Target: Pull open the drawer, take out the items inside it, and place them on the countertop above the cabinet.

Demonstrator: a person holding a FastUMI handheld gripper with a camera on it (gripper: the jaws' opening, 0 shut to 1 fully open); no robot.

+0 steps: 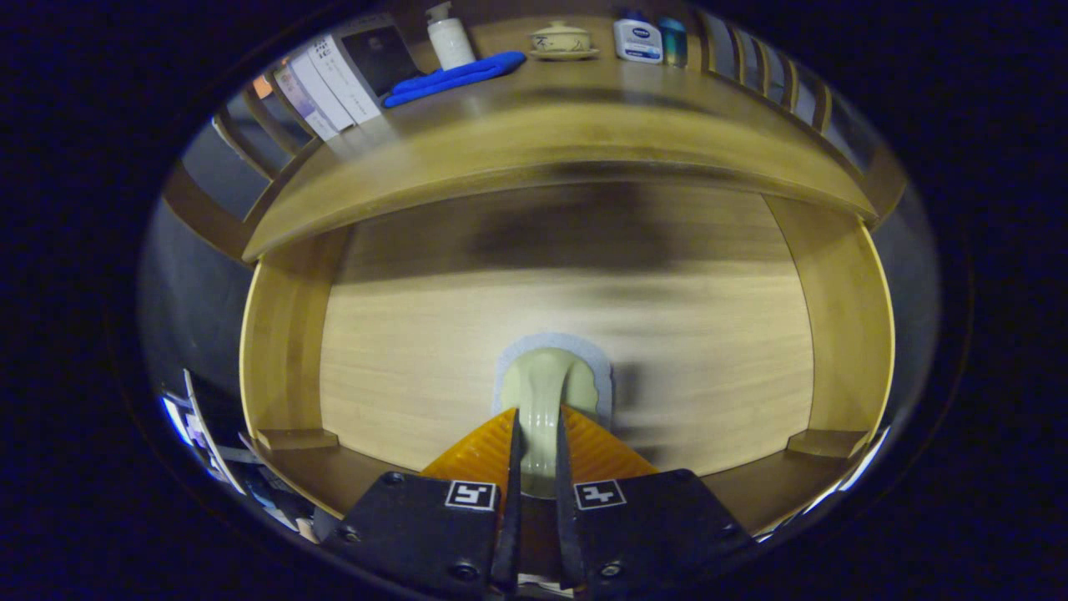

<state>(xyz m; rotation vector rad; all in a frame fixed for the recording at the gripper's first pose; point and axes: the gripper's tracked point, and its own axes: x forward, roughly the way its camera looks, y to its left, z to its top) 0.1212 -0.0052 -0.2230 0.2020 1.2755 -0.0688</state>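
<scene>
We have the gripper [536, 442] nearly closed, both fingers pressing on the pale handle [546, 392] of the drawer [467, 351] at 12 o'clock just ahead; on the counter [584, 108] beyond lie a blue cloth [455, 78], bottle [449, 37] and lidded bowl [561, 40]

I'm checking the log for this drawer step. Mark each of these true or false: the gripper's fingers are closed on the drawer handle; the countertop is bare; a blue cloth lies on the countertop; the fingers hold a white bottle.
1. The gripper has both fingers closed on the pale drawer handle. True.
2. The countertop is bare. False: several things stand on it, including a lidded bowl on a saucer.
3. A blue cloth lies on the countertop. True.
4. The fingers hold a white bottle. False: the white pump bottle stands far beyond them, on the countertop next to the cloth.
</scene>
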